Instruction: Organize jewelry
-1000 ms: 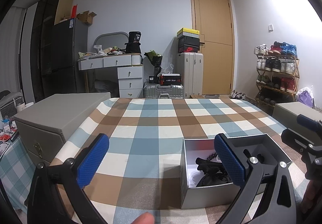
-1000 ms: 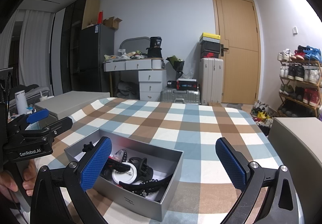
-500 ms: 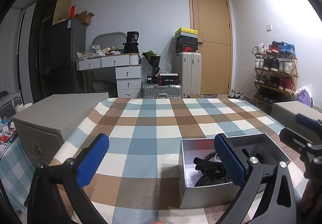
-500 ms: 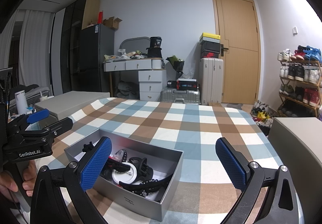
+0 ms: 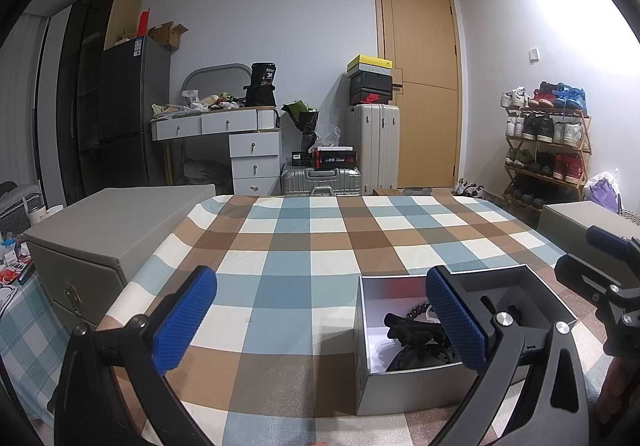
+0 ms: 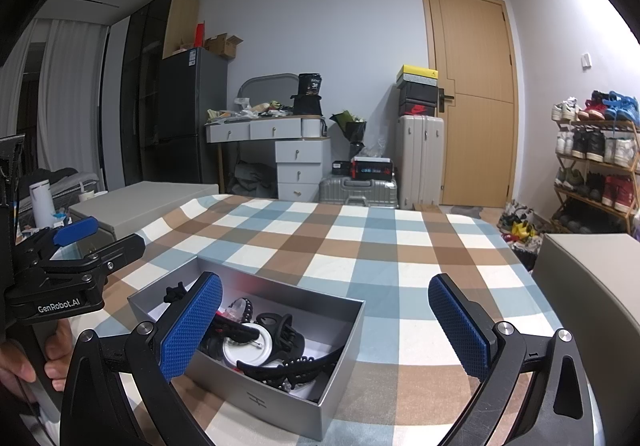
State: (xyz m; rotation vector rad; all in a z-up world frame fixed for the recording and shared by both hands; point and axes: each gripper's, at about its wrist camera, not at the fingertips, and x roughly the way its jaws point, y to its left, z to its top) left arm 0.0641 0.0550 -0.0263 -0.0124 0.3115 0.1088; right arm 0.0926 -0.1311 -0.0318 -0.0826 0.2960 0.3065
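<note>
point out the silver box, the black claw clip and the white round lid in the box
silver box (image 6: 276, 402): right wrist view, near front wall.
black claw clip (image 6: 282, 330): right wrist view, its arched top.
white round lid (image 6: 248, 346): right wrist view, flat top face.

Even indoor light, brightest upper right, sharp focus, strong fisheye bending, dark vignetted corners

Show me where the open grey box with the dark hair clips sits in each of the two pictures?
Left wrist view: the grey box sits lower right, partly behind the left tool's right finger.
Right wrist view: the grey box sits lower left, behind the right tool's left finger.
Shared landmark: the wooden door beyond the checked tablecloth.
</note>
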